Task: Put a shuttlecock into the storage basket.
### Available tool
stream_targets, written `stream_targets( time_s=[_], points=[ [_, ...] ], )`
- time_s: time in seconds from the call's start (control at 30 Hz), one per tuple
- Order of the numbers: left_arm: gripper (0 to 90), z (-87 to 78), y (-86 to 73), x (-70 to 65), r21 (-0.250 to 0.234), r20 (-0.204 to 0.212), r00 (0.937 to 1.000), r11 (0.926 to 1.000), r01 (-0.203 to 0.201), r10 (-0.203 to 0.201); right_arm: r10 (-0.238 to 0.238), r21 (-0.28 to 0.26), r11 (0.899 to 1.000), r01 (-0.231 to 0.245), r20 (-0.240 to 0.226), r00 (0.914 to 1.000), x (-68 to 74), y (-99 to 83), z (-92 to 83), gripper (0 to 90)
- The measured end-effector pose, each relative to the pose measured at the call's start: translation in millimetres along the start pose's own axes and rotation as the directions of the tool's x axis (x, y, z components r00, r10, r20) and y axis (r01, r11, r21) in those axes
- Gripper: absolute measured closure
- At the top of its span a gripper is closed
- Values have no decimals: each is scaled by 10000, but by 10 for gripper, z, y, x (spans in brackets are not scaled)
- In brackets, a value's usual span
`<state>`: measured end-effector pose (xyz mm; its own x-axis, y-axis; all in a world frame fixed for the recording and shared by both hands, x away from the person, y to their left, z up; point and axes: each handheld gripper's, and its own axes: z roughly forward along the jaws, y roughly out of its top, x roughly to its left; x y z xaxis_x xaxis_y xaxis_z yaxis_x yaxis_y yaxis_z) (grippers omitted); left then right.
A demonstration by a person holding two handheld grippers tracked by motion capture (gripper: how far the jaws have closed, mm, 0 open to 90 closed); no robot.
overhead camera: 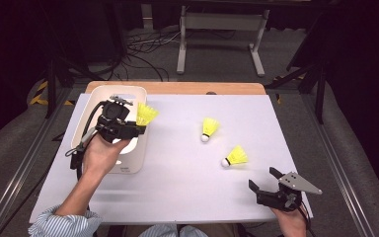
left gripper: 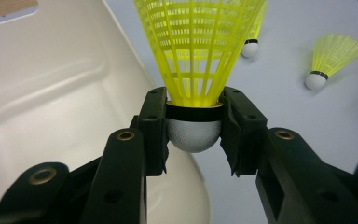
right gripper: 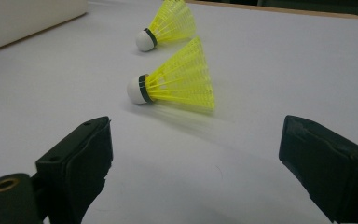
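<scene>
My left gripper (overhead camera: pixel 137 129) (left gripper: pixel 194 133) is shut on a yellow shuttlecock (overhead camera: pixel 146 114) (left gripper: pixel 196 56) by its white cork, held over the right rim of the cream bin (overhead camera: pixel 109 96) (left gripper: pixel 51 93). Two more yellow shuttlecocks lie on the white table top: one (overhead camera: pixel 209 128) (left gripper: pixel 251 39) (right gripper: pixel 165 25) near the middle, another (overhead camera: pixel 235 156) (left gripper: pixel 331 58) (right gripper: pixel 177 84) closer to my right gripper. My right gripper (overhead camera: pixel 265 177) (right gripper: pixel 196 172) rests open near the front right corner, its jaws wide apart and pointed at the nearer shuttlecock, a little short of it.
The cream bin stands at the table's left side, a wooden edge (overhead camera: pixel 177 87) runs along the back. Behind the table are cables and a grey metal frame (overhead camera: pixel 222 29) on the floor. Broad white table surface (overhead camera: pixel 187 173) lies between the two grippers.
</scene>
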<state>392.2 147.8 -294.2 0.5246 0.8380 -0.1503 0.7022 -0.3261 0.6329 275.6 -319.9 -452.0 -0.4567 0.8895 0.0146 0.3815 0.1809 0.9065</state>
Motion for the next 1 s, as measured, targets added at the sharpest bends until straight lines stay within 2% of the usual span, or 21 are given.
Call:
stream_targets(
  time_s=[0.63,1.0],
  points=[
    [646,36,2,254,-63,-513,9971,9984,565,-567,16,14,10000,-16,6,10000,0,-1,1,101],
    [645,120,15,399,61,-602,9944,9961,877,-872,23,24,10000,-23,10,10000,-3,-2,4,101]
  ],
)
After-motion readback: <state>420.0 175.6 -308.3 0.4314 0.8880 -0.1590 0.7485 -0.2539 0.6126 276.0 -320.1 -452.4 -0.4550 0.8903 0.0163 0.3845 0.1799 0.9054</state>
